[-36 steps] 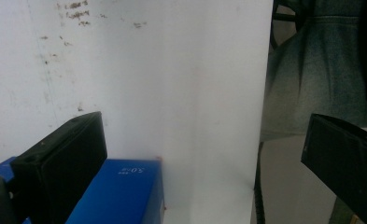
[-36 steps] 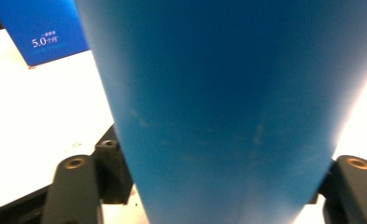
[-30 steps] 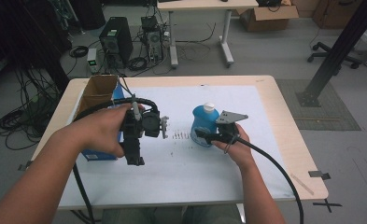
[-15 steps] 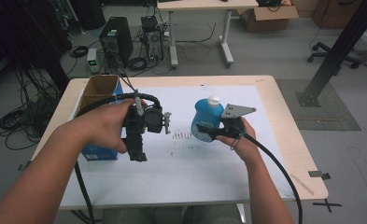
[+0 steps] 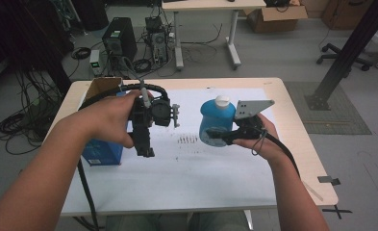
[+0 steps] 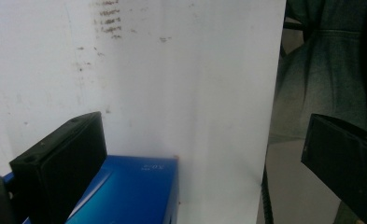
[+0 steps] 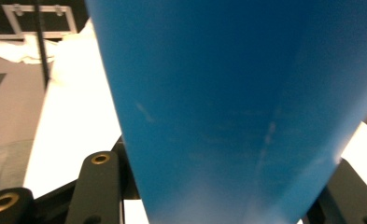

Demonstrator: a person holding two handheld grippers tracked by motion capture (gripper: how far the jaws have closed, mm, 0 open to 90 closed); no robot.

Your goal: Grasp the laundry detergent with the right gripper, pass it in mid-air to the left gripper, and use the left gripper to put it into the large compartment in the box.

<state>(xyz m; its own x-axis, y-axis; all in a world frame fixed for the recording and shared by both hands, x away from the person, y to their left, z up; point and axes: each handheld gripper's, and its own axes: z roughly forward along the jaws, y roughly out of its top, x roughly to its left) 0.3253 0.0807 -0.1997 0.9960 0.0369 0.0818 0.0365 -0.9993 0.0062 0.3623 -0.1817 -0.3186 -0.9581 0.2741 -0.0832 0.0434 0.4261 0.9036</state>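
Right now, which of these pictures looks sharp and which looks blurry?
High view: evenly lit and fairly sharp. Right gripper view: the blue bottle sits so close that it's soft and out of focus. Left gripper view: the white sheet looks hazy, the blue box slightly blurred.

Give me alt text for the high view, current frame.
Over a white-covered table, a person's right hand-held gripper holds up a blue bottle with a white cap, while the left hand-held gripper points down, jaws apart and holding nothing, beside a blue box. An open cardboard box sits at the table's far left corner.

1 blue bottle (image 5: 215,120), 1 blue box (image 5: 101,153), 1 cardboard box (image 5: 100,87), 2 grippers.
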